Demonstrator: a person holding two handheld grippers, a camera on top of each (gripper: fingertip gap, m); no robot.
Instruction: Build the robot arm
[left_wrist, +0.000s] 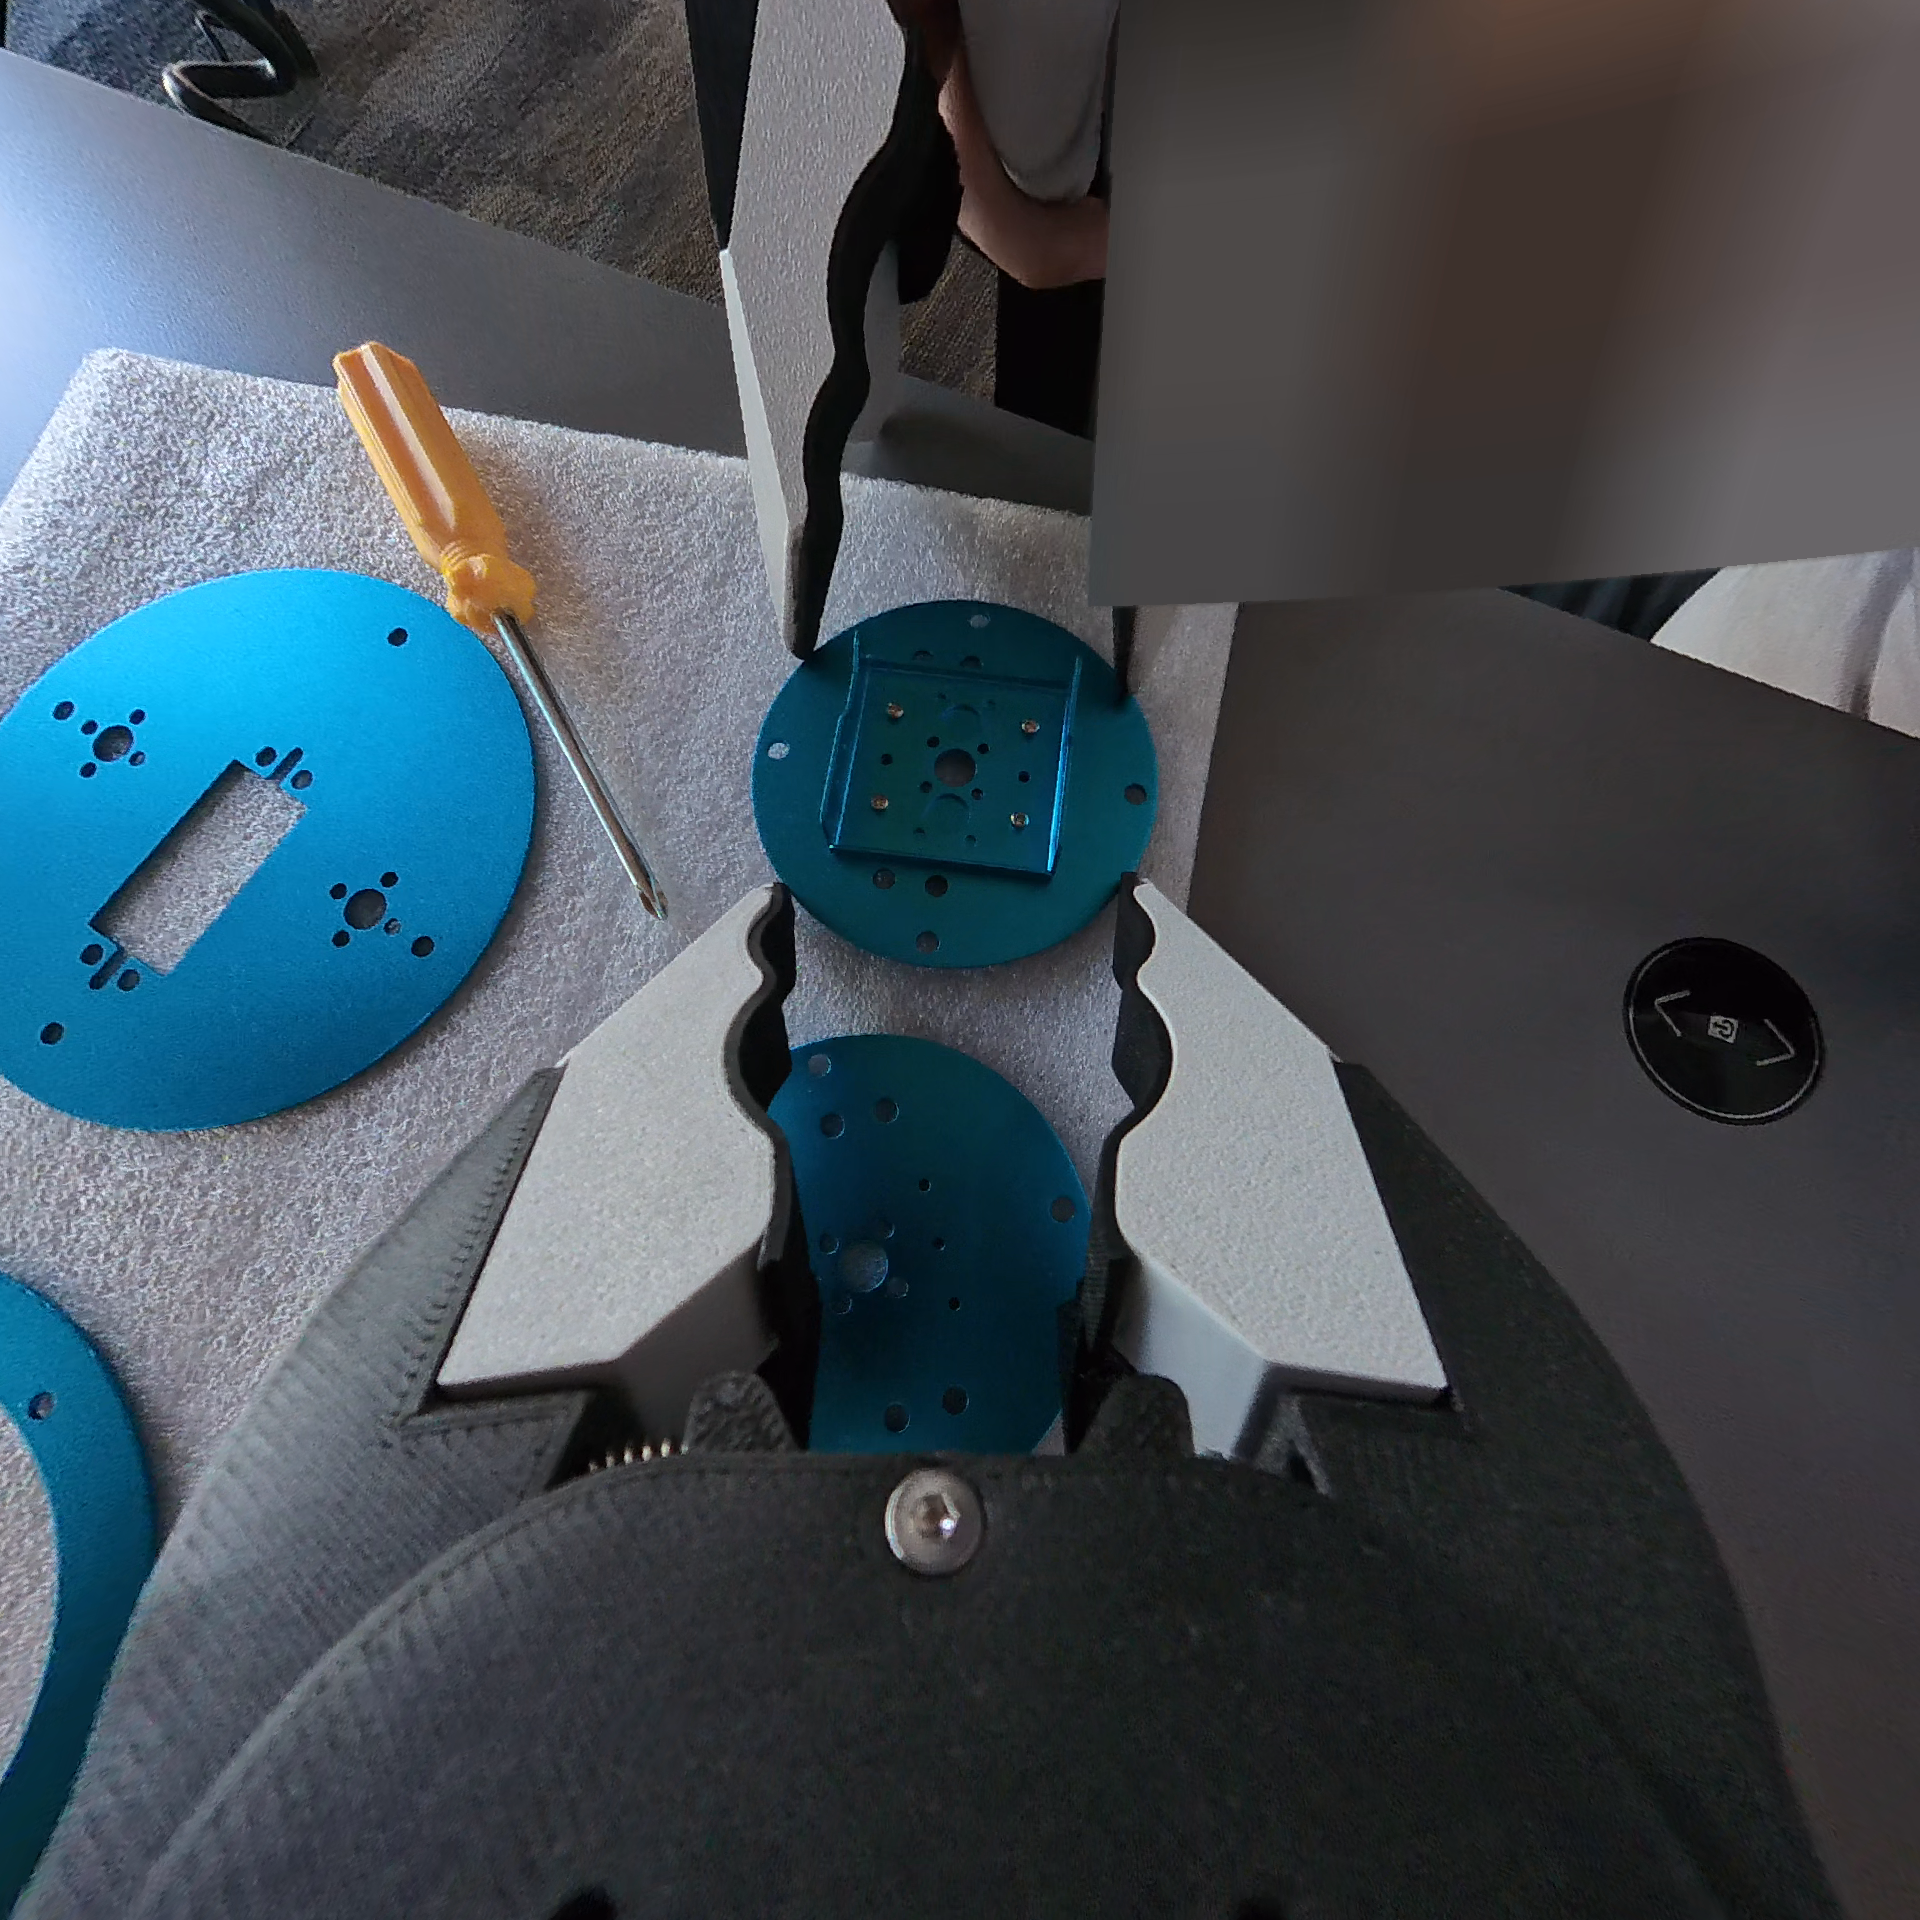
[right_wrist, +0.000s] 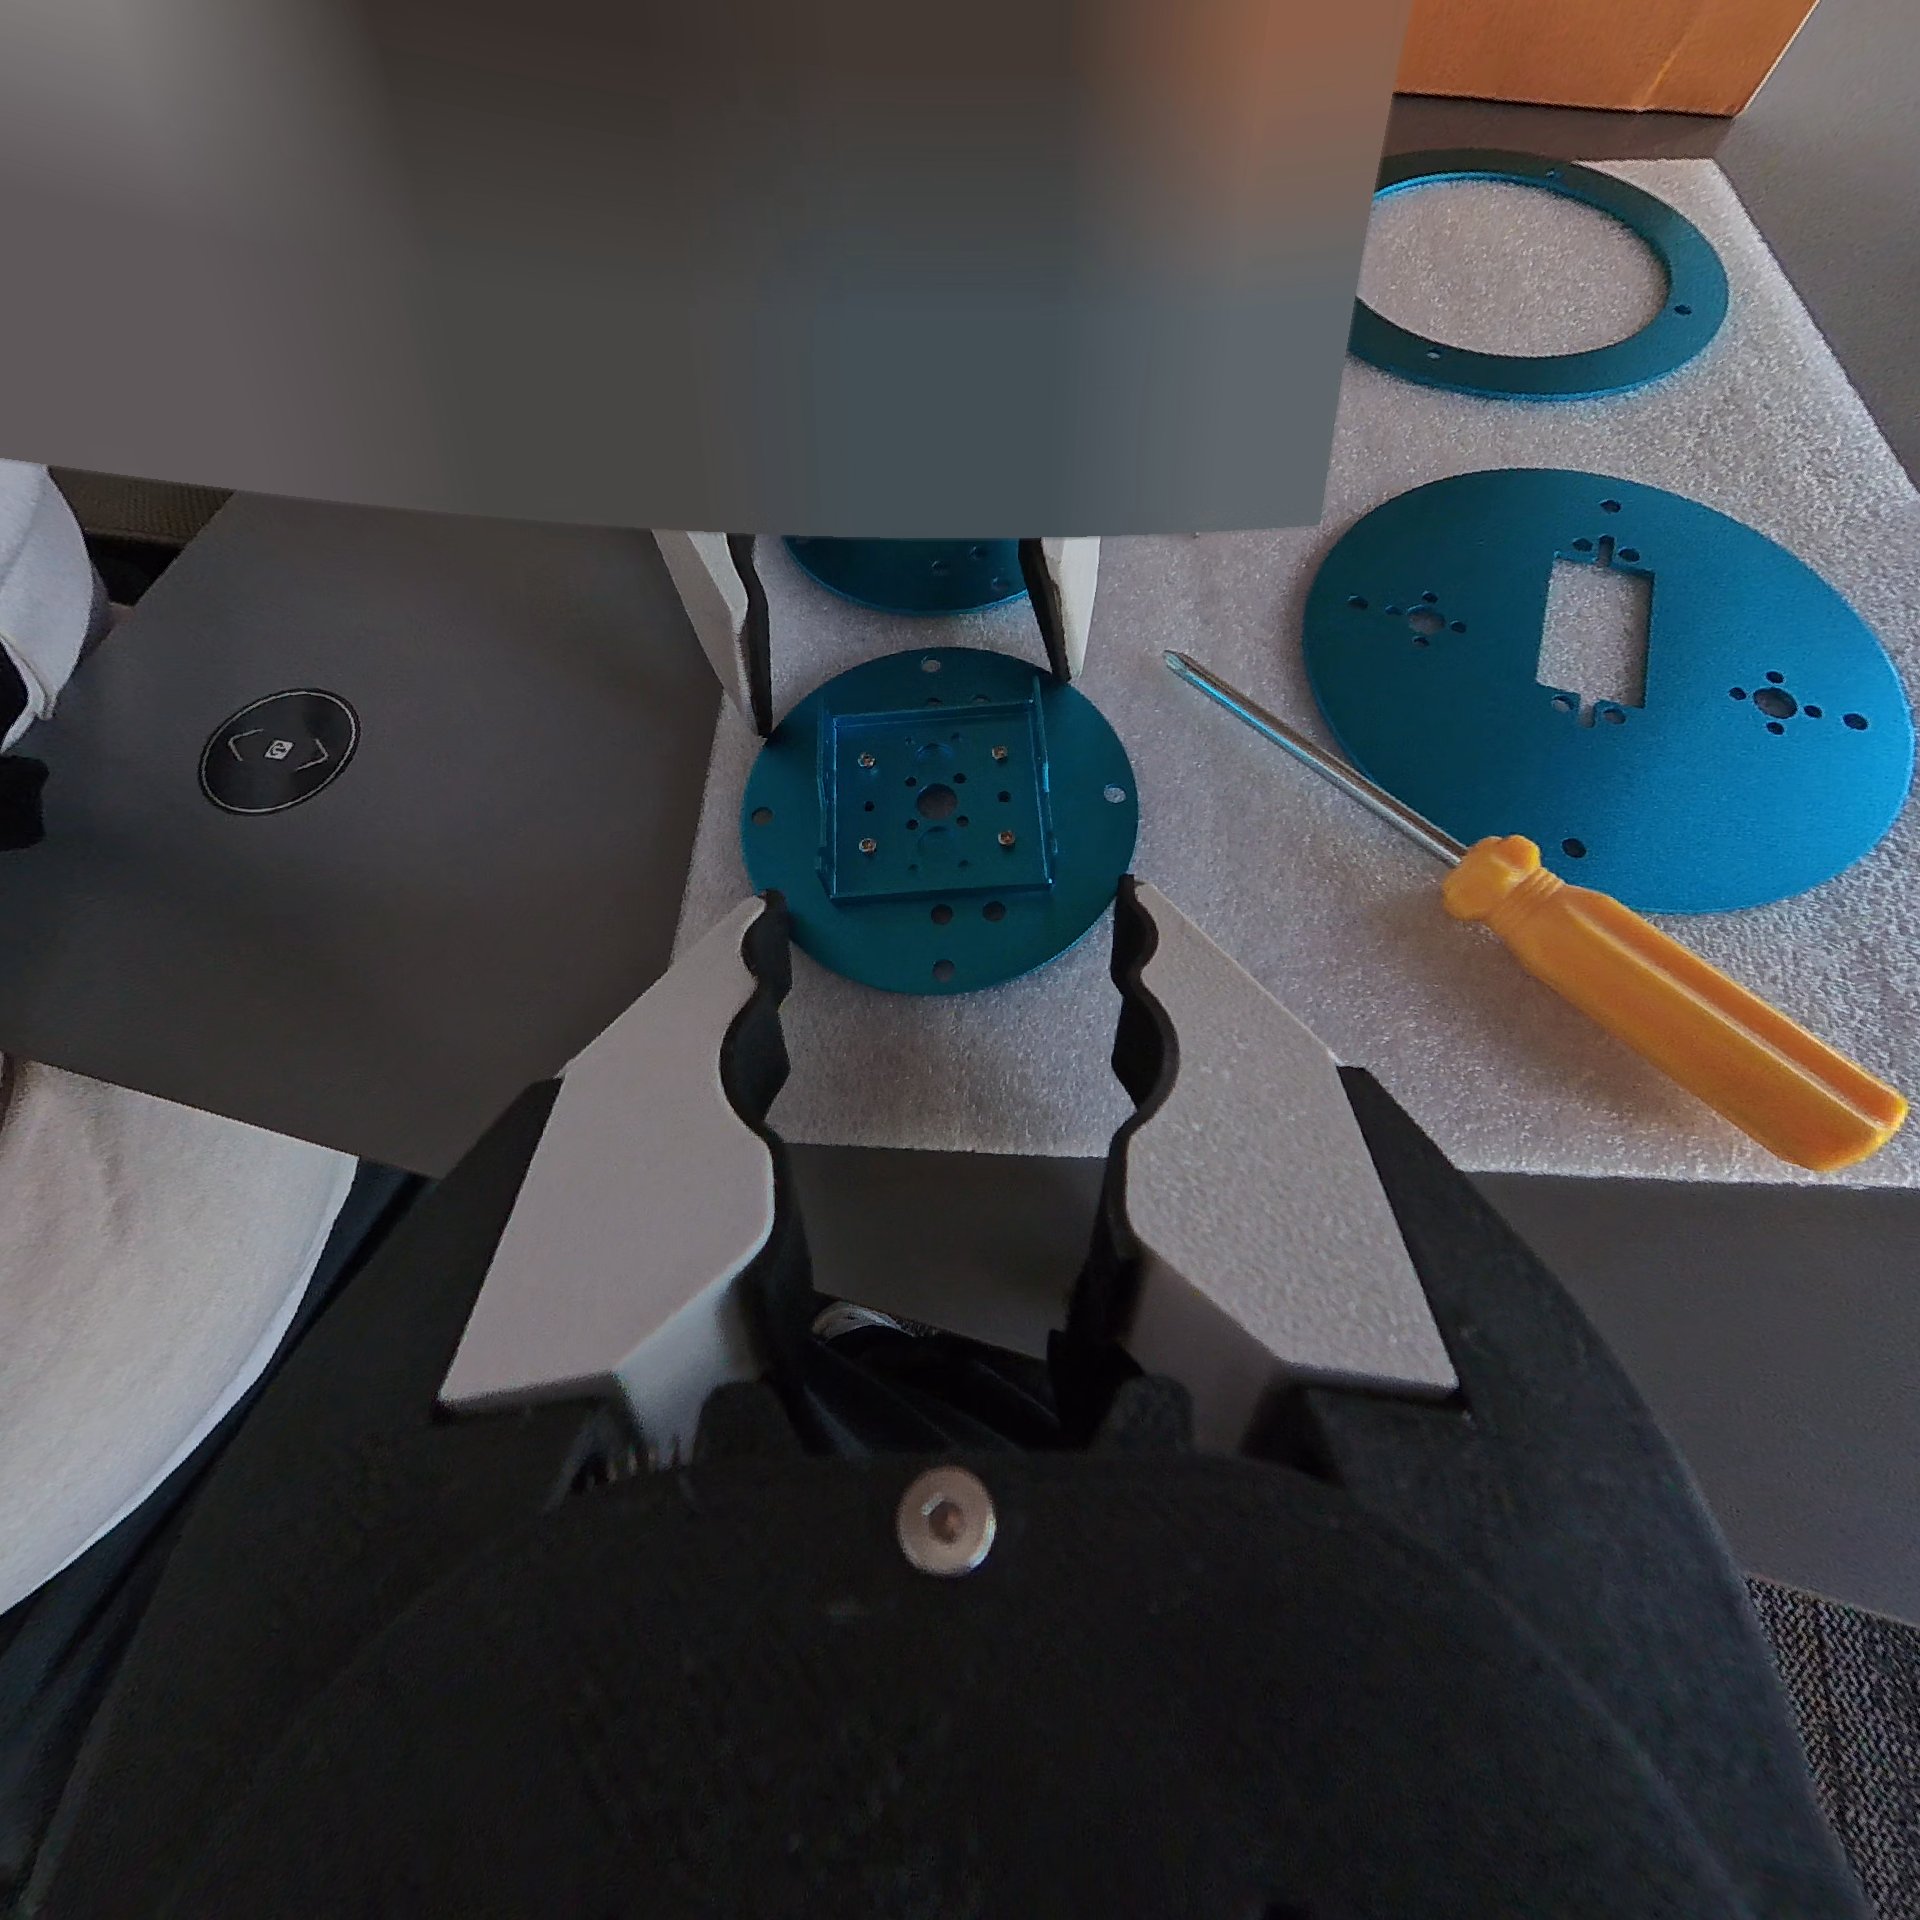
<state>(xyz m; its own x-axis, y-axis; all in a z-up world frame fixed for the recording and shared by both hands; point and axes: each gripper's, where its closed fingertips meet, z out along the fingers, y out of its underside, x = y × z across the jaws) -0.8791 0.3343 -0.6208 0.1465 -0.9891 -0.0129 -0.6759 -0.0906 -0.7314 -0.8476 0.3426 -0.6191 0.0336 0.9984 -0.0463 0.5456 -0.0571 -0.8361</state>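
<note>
small disc with square bracket (left_wrist: 954, 781): blue, drilled, lies flat on the white foam sheet (left_wrist: 260, 1195) just past the tips of both grippers, which face each other across it; the bracket is fastened on top with four brass-coloured screws.
left gripper (left_wrist: 954, 902): fingers spread apart, nothing between them; the tips sit at the near rim of the bracket disc, whether touching cannot be told.
plain small disc (left_wrist: 925, 1247): blue, many holes, flat on the foam under the left gripper, seen between its fingers, just nearer than the bracket disc and apart from it.
right gripper (right_wrist: 948, 891): fingers spread apart and empty; the tips reach the disc's near rim from the opposite side, contact unclear. in the left wrist view its tips stand at the far rim.
screwdriver (left_wrist: 488, 613): orange handle, metal shaft, lies on the foam to the left of the left gripper, tip pointing toward it; in the right wrist view it lies to the right.
large disc (left_wrist: 260, 842): blue, with a rectangular cut-out, flat on the foam farther left, just beside the screwdriver shaft.
ring (right_wrist: 1538, 275): blue, flat, far right of the right gripper, beyond the large disc.
dark table (left_wrist: 1558, 831): grey surface under the foam, with a round black inlay (left_wrist: 1722, 1030) to the right of the left gripper.
cardboard box (right_wrist: 1590, 52): brown, at the far edge in the right wrist view.
</note>
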